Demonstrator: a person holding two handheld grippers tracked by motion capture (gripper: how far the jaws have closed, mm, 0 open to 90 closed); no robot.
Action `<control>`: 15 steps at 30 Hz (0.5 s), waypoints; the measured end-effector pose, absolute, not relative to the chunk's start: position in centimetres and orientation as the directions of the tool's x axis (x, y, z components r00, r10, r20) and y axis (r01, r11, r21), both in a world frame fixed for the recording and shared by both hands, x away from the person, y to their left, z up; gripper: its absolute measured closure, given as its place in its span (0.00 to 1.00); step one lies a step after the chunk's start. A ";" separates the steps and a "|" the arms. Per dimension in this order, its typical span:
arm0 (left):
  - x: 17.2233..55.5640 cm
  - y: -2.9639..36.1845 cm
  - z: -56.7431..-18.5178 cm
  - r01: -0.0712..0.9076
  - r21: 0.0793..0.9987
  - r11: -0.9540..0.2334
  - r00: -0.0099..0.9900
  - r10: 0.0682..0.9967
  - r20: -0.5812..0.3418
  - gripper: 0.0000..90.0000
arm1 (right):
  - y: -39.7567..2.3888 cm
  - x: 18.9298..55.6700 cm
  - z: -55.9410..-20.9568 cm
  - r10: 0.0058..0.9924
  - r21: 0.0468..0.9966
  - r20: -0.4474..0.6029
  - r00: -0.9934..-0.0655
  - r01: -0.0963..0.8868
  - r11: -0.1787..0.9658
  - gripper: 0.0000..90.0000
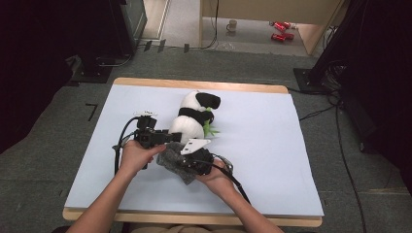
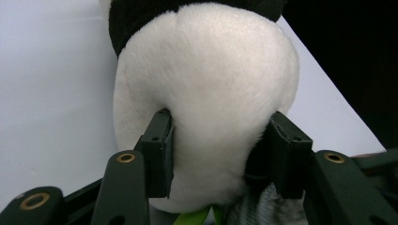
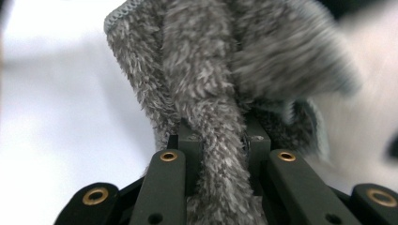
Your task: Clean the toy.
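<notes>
Your left tongs (image 2: pixel 218 150) have the panda plush (image 2: pixel 206 93) squarely between their jaws, pads pressed into the white rump and squeezing the fur in. The panda lies on its side on the tabletop (image 1: pixel 272 145), head away from you. Your right tongs (image 3: pixel 224 140) are clamped narrow on the grey fluffy cloth (image 3: pixel 211 84), which bunches up just beside the panda's rear; whether cloth touches plush is hard to tell through the blur.
</notes>
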State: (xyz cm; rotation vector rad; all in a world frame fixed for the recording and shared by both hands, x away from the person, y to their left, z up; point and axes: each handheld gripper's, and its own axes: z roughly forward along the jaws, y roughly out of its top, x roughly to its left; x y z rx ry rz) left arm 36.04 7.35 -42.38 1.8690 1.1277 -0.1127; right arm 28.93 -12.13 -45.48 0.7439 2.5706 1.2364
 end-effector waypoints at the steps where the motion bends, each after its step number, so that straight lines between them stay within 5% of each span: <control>1: 36.1 7.4 -42.4 0.736 0.657 -0.160 0.579 0.653 -0.489 0.56 | -12.0 28.7 -44.9 0.508 0.787 0.032 -0.861 0.335 0.518 0.84; 15: 35.5 6.4 -42.3 0.725 0.663 -0.187 0.593 0.658 -0.463 0.56 | -12.6 29.7 -44.8 0.576 0.797 0.014 -0.817 0.357 0.488 0.85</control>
